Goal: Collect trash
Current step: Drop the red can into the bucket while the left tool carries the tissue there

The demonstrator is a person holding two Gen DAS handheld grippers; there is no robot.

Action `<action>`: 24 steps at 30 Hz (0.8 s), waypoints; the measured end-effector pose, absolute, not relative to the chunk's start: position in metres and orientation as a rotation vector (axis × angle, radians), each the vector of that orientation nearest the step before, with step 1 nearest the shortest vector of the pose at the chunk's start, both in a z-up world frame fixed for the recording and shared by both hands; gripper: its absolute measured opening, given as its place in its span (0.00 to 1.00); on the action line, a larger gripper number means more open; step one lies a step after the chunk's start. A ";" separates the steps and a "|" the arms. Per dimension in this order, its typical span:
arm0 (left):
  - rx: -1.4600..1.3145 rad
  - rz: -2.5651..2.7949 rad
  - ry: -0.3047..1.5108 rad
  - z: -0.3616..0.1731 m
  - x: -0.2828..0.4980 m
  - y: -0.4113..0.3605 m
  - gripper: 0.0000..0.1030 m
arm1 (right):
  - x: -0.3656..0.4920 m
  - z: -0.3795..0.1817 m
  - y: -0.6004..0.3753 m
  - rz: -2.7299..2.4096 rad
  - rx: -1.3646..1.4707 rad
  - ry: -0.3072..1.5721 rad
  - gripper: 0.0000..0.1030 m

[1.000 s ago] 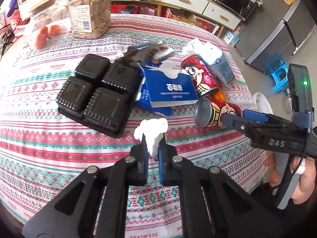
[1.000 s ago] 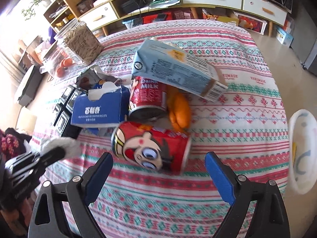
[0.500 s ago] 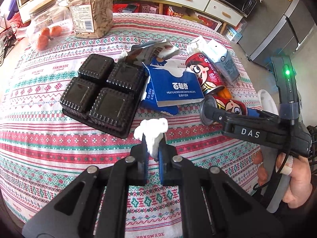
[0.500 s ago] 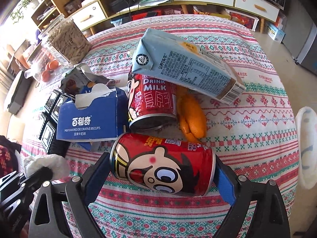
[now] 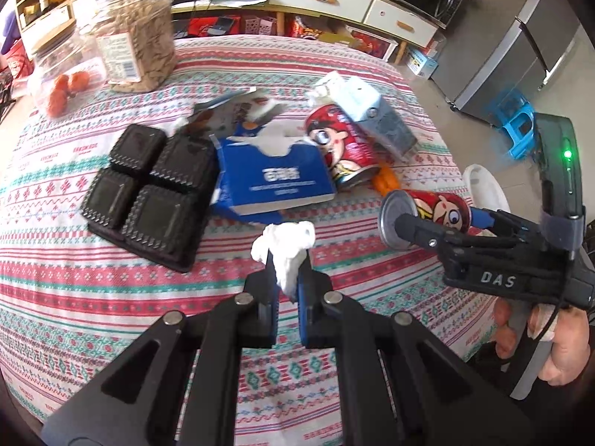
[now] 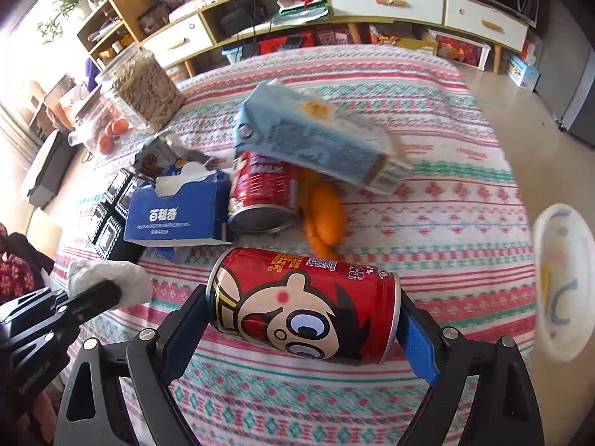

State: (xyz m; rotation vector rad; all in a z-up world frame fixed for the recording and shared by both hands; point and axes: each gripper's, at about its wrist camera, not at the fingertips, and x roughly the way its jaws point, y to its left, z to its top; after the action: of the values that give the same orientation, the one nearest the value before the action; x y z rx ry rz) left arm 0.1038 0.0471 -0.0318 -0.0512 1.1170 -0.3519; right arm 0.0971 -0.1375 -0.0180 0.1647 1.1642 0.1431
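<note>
My left gripper (image 5: pixel 285 260) is shut on a crumpled white tissue (image 5: pixel 284 247) and holds it above the patterned tablecloth (image 5: pixel 111 304). My right gripper (image 6: pixel 303 316) is shut on a red cartoon can (image 6: pixel 305 304) lying sideways, one pad on each end; the can also shows in the left wrist view (image 5: pixel 427 215). Other trash lies behind: a second red can (image 6: pixel 264 193), a blue biscuit box (image 6: pixel 174 212), a light-blue carton (image 6: pixel 316 141), orange peel (image 6: pixel 323 212), a black plastic tray (image 5: pixel 148 189) and a torn wrapper (image 5: pixel 230 111).
Two clear jars, one of seeds (image 5: pixel 137 37) and one with small orange fruit (image 5: pixel 59 78), stand at the table's far left. A white round bin (image 6: pixel 565 290) stands on the floor past the table's right edge. Cabinets (image 6: pixel 390 3) line the back wall.
My right gripper moved in around the lying red can, closed on its ends and lifted it slightly. My left gripper kept hold of the tissue and barely moved.
</note>
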 end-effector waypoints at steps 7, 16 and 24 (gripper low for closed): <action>-0.025 -0.393 1.111 -0.030 0.105 0.016 0.09 | 0.085 -0.006 -0.182 0.090 0.174 1.141 0.90; 0.015 -0.455 1.104 -0.029 0.103 -0.032 0.09 | 0.069 0.001 -0.252 0.003 0.204 1.128 0.90; 0.061 -0.515 1.095 -0.031 0.099 -0.075 0.09 | 0.056 -0.004 -0.342 -0.144 0.263 1.133 0.90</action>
State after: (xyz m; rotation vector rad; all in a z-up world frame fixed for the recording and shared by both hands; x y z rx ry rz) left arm 0.0993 -0.0753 -0.0311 0.0605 1.0950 -0.5147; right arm 0.0560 -0.3424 -0.0036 0.2628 1.1333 -0.1443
